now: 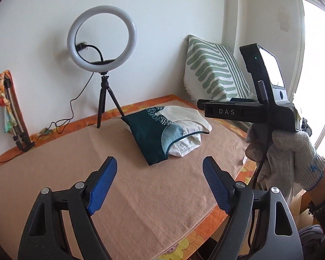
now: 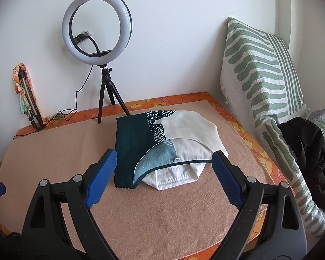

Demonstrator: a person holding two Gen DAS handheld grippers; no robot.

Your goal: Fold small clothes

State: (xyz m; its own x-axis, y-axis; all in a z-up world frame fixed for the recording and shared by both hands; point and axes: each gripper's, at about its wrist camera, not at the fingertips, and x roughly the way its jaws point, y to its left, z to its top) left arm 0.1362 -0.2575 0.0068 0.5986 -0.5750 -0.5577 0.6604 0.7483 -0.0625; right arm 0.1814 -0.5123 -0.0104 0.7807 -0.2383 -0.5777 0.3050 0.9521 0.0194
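Note:
A folded teal-and-white patterned garment (image 1: 156, 134) lies on top of a folded white garment (image 1: 189, 146) on the peach blanket (image 1: 75, 158). In the left wrist view my left gripper (image 1: 160, 160) hovers open short of the pile, with nothing between its blue pads. A gloved hand (image 1: 292, 153) holds the right gripper's black body at the right edge of that view. In the right wrist view the same stack (image 2: 140, 147) lies just beyond my right gripper (image 2: 164, 152), which is open and empty. The white garment (image 2: 175, 177) sticks out below the teal one.
A ring light (image 2: 97, 28) on a black tripod stands at the back by the wall, its cable trailing left. A folded tripod wrapped in cloth (image 2: 26, 99) leans at the back left. A green-striped cushion (image 2: 262, 78) and dark clothing (image 2: 309, 151) sit on the right.

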